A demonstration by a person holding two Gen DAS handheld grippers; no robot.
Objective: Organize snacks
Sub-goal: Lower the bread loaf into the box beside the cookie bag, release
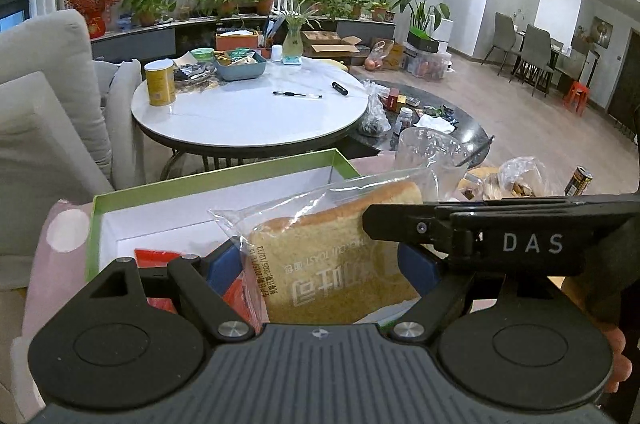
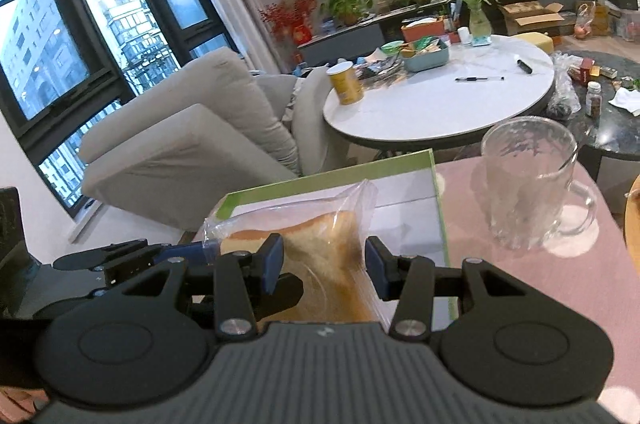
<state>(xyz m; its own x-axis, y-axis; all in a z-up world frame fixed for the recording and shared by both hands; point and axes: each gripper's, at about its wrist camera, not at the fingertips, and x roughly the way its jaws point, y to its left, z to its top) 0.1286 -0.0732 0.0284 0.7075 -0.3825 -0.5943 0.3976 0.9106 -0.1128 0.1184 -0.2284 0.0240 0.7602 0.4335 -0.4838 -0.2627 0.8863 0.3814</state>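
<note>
A slice of toast in a clear plastic bag [image 1: 332, 256] hangs over a shallow white box with a green rim [image 1: 208, 180]. My left gripper [image 1: 324, 266] has its blue pads on both sides of the bag and holds it. My right gripper [image 1: 460, 224] reaches in from the right at the bag's upper edge. In the right wrist view the bagged toast [image 2: 324, 252] sits between the right gripper's [image 2: 324, 264] blue pads [image 2: 272, 260], which touch its sides. Red packets [image 1: 160, 260] lie in the box under the left gripper.
A clear glass mug [image 2: 532, 180] stands right of the box on the pink spotted cloth [image 2: 560, 284]. A bag of snacks [image 1: 516, 180] and a dark can [image 1: 578, 180] lie further right. Beyond are a round white table [image 1: 248, 112] and a grey sofa [image 1: 48, 128].
</note>
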